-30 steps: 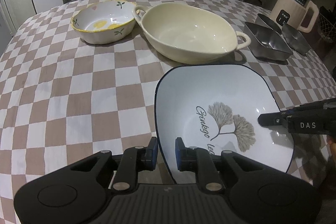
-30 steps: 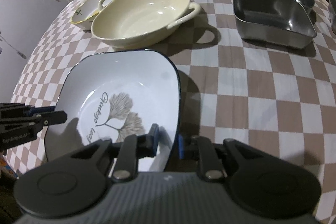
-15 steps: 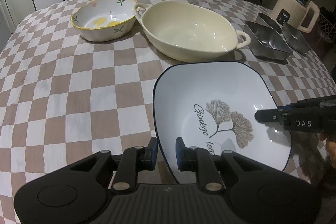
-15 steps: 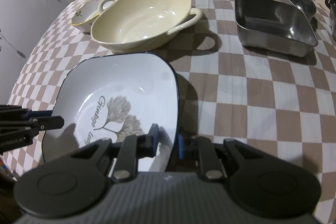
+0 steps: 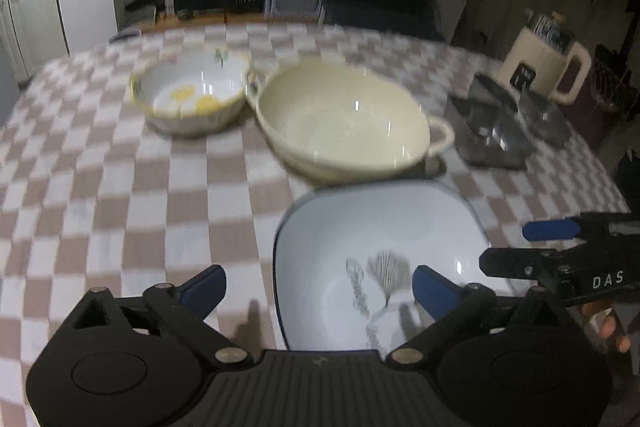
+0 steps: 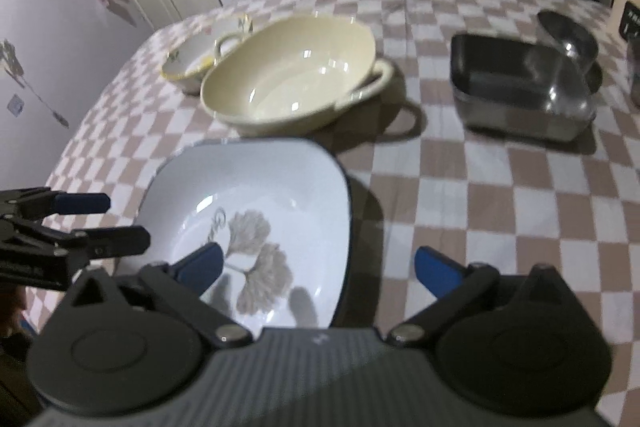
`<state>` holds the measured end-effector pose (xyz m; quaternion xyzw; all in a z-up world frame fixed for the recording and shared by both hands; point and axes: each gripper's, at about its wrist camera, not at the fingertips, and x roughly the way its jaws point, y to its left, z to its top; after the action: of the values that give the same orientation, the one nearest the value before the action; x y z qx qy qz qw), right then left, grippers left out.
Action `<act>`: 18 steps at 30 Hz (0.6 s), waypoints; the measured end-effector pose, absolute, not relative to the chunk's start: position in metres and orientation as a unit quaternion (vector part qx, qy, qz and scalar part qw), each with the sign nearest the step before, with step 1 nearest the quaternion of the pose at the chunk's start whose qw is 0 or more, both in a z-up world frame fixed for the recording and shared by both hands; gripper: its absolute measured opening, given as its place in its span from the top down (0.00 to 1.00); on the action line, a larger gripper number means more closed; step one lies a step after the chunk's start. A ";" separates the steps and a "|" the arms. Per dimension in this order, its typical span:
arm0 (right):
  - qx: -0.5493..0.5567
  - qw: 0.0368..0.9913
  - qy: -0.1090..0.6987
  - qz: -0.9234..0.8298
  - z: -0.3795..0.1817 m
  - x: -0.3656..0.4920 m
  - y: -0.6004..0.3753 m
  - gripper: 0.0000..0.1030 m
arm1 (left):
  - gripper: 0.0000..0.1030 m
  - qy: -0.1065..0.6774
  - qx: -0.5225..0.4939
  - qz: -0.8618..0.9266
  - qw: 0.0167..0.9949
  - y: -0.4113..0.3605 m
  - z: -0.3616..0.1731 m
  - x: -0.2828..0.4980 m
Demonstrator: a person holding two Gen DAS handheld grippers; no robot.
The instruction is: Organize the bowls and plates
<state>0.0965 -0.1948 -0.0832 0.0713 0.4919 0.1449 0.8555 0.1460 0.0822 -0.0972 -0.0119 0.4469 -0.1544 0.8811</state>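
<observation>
The tabletop (image 5: pixel 100 187), covered in a brown-and-white checked cloth, carried all the crockery. Largest was the cream two-handled oval bowl (image 5: pixel 340 123), its long axis running left to right across the left wrist view; touching or just beside its left handle sat the smaller yellow-rimmed floral bowl (image 5: pixel 188 95). Nearest the person lay the square white plate with a dark rim and a ginkgo-leaf print (image 5: pixel 380 227), flat on the cloth directly in front of the oval bowl and between the two tools. To the right stood steel trays (image 6: pixel 520 87) and, beyond them, a cream kettle (image 5: pixel 544 67). The left gripper (image 5: pixel 320 287) was opening, its jaws spread wide astride the plate's left edge and pressing on nothing. The right gripper (image 6: pixel 316 267) was likewise opening, astride the plate's right edge, holding nothing. Judged from position, the plate lay equally near both hands; the oval bowl lay straight ahead beyond it.
</observation>
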 end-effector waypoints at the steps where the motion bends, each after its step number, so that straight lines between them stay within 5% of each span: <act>1: 0.080 0.859 0.485 0.144 -0.079 0.099 -0.198 0.00 | 0.03 0.436 -0.010 -0.155 0.886 0.081 -0.092 0.148; 18: 0.198 0.864 0.449 0.112 -0.039 0.179 -0.244 0.00 | 0.00 0.358 -0.041 -0.125 0.924 0.076 -0.045 0.242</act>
<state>0.1787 -0.2438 -0.0392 0.1980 0.4488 0.1117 0.8642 0.2416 0.0758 -0.0455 -0.0409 0.3581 -0.1250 0.9244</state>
